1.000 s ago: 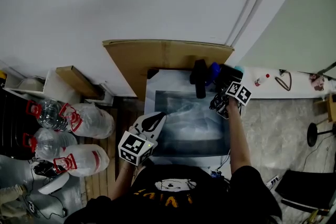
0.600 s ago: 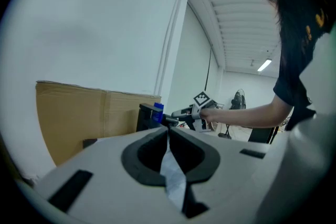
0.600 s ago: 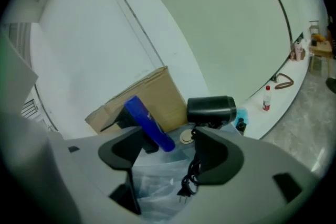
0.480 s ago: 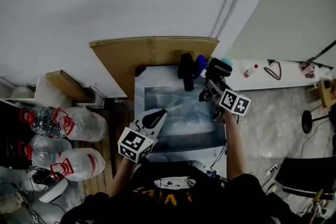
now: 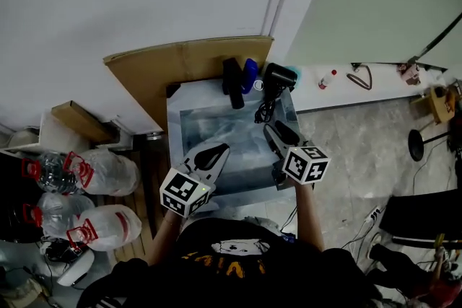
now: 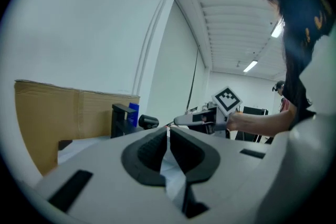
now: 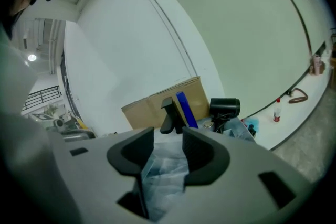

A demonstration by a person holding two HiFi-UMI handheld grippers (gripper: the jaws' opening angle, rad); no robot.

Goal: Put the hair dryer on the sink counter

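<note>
The black hair dryer [image 5: 277, 76] rests at the back right corner of the sink counter [image 5: 189, 112], its cord trailing beside it. My right gripper [image 5: 276, 132] hovers over the counter's right side, well short of the dryer. Its jaws are apart and closing, with nothing between them. In the right gripper view the hair dryer [image 7: 224, 107] stands ahead and to the right of the right gripper [image 7: 168, 134]. My left gripper [image 5: 220, 149] is shut and empty over the counter's front edge. From the left gripper [image 6: 168, 131] the hair dryer [image 6: 148, 121] shows far off.
A black faucet [image 5: 232, 81] and a blue bottle [image 5: 249, 74] stand at the counter's back, in front of a cardboard sheet [image 5: 188, 61]. Large water bottles [image 5: 94, 169] lie on the floor at the left. A small bottle [image 5: 326, 78] sits on the white ledge at the right.
My right gripper has drawn back from the hair dryer toward the person, leaving it at the counter's back corner. The left gripper has hardly moved.
</note>
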